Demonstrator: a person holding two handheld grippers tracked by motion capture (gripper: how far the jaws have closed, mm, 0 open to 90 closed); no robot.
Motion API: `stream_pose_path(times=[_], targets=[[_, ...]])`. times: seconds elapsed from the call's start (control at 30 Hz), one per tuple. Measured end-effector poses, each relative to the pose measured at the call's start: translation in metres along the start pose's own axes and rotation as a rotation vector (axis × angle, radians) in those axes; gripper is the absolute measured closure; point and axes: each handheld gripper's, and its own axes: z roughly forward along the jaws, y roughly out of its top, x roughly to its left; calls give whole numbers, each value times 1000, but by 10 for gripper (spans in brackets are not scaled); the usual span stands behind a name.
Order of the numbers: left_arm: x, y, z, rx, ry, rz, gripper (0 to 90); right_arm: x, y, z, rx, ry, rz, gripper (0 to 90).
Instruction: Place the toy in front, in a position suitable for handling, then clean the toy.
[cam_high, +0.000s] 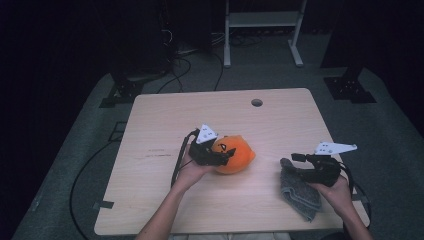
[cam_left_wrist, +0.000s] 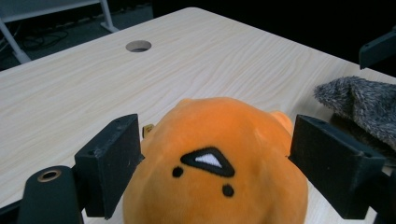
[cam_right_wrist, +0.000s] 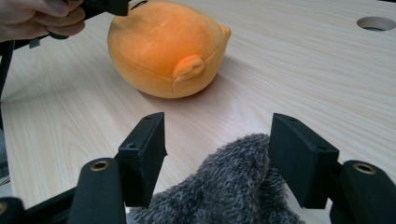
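The orange plush toy (cam_high: 234, 154) lay near the middle of the tabletop (cam_high: 165, 120), between the spread jaws of the left gripper (cam_high: 227, 155) — neither pad pressing it. Toward the right edge, the right gripper (cam_high: 298, 158) straddled a grey fuzzy cloth (cam_high: 299, 192), jaws wide, released.

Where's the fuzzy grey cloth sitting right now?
In the high view, the fuzzy grey cloth lies near the table's front right corner, under the right tongs, to the right of the round orange plush toy.

Smooth orange plush toy (cam_left_wrist: 215, 140), shaggy grey cloth (cam_right_wrist: 233, 186), matt pale-wood table (cam_high: 165, 120)
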Motion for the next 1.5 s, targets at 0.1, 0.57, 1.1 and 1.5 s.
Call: stream_pose_path(times=[0.1, 0.57, 1.1, 1.5], targets=[[0, -1, -6, -4, 2, -3, 153, 1, 1, 0, 1, 1, 4, 346], [6, -6, -35, -59, 64, 11, 148, -1, 4, 1, -2, -4, 13, 314], [7, -20, -47, -66, 40, -6, 132, -2, 4, 3, 8, -2, 19, 305], [8, -41, -58, -59, 39, -31, 122, -1, 3, 2, 3, -4, 23, 302]])
